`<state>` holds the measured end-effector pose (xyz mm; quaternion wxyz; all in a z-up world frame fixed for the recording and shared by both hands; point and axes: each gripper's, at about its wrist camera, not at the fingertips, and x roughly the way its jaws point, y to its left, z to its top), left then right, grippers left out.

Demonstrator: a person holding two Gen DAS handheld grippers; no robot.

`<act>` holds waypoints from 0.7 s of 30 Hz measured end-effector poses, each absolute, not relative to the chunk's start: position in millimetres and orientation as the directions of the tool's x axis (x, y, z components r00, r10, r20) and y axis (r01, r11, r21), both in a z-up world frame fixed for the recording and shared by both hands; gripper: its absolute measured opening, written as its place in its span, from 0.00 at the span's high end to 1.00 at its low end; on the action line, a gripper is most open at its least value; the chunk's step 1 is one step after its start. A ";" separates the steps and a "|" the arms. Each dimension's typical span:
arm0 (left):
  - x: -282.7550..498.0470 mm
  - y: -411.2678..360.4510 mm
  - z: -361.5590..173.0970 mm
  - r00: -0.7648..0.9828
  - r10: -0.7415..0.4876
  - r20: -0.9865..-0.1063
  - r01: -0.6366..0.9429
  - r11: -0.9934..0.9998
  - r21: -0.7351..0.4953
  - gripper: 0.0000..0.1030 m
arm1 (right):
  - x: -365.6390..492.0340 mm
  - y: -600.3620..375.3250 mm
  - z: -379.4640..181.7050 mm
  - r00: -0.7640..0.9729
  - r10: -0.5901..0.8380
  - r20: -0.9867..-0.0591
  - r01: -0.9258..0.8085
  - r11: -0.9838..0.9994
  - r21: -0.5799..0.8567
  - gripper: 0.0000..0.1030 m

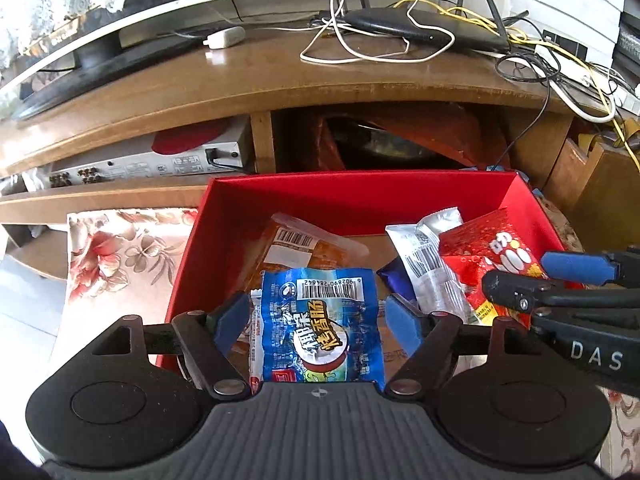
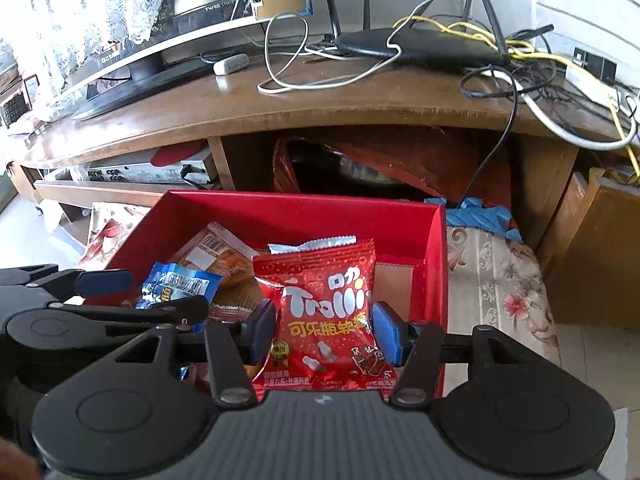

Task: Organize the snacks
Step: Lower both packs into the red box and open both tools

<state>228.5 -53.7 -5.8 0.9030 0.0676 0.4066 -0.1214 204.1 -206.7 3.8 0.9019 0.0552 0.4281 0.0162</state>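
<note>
— Left wrist view: left gripper [image 1: 316, 316] straddles the blue packet [image 1: 318, 328] over the red box [image 1: 360, 196], pads clear?
— Looks so. Right gripper [image 2: 324, 330] pinches the red bag [image 2: 324, 316]; light, crinkly, grip edges

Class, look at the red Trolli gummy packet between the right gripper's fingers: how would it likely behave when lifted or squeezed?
The red Trolli packet looks like thin, crinkled foil, so it would probably flex and sag rather than stay stiff. Its glossy surface may slip between the right gripper's pads. It seems small and flat, so likely light and unlikely to roll.
</note>
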 end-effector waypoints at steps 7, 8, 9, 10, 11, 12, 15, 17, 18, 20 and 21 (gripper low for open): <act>215.6 -52.8 3.5 0.653 -0.180 -0.736 0.286 0.958 0.019 0.20 | 195.0 -209.2 12.4 0.659 0.050 -0.750 0.037 0.994 0.099 0.43; 213.3 -52.5 5.3 0.655 -0.183 -0.733 0.288 0.958 0.017 0.20 | 193.0 -209.6 14.0 0.660 0.052 -0.749 0.038 0.994 0.103 0.43; 211.2 -52.2 6.8 0.657 -0.185 -0.731 0.287 0.958 0.015 0.20 | 190.2 -210.0 16.2 0.663 0.053 -0.747 0.039 0.994 0.106 0.43; 208.6 -51.7 8.6 0.658 -0.188 -0.729 0.288 0.958 0.013 0.20 | 188.1 -210.1 18.2 0.666 0.054 -0.744 0.040 0.993 0.109 0.43; 206.6 -51.0 9.9 0.659 -0.191 -0.727 0.289 0.957 0.010 0.20 | 185.6 -210.3 20.5 0.668 0.057 -0.742 0.040 0.993 0.112 0.43; 204.8 -50.2 10.9 0.660 -0.195 -0.726 0.289 0.957 0.006 0.19 | 183.5 -210.1 22.4 0.669 0.058 -0.741 0.039 0.993 0.113 0.43; 196.8 -49.4 11.9 0.657 -0.203 -0.726 0.299 0.954 0.004 0.19 | 174.7 -209.9 28.1 0.674 0.066 -0.736 0.035 0.992 0.120 0.43; 191.7 -50.0 11.3 0.653 -0.207 -0.729 0.306 0.952 0.004 0.18 | 169.0 -209.3 30.2 0.674 0.068 -0.736 0.032 0.992 0.121 0.43; 188.9 -50.1 10.9 0.649 -0.211 -0.731 0.311 0.950 0.003 0.18 | 165.4 -209.2 30.8 0.671 0.070 -0.738 0.029 0.992 0.120 0.43; 182.4 -50.3 9.9 0.641 -0.219 -0.735 0.320 0.947 -0.003 0.18 | 158.2 -209.8 30.8 0.667 0.070 -0.742 0.030 0.992 0.121 0.43; 178.4 -50.5 9.3 0.638 -0.223 -0.737 0.326 0.946 -0.005 0.18 | 154.2 -210.5 30.7 0.664 0.072 -0.745 0.031 0.992 0.124 0.43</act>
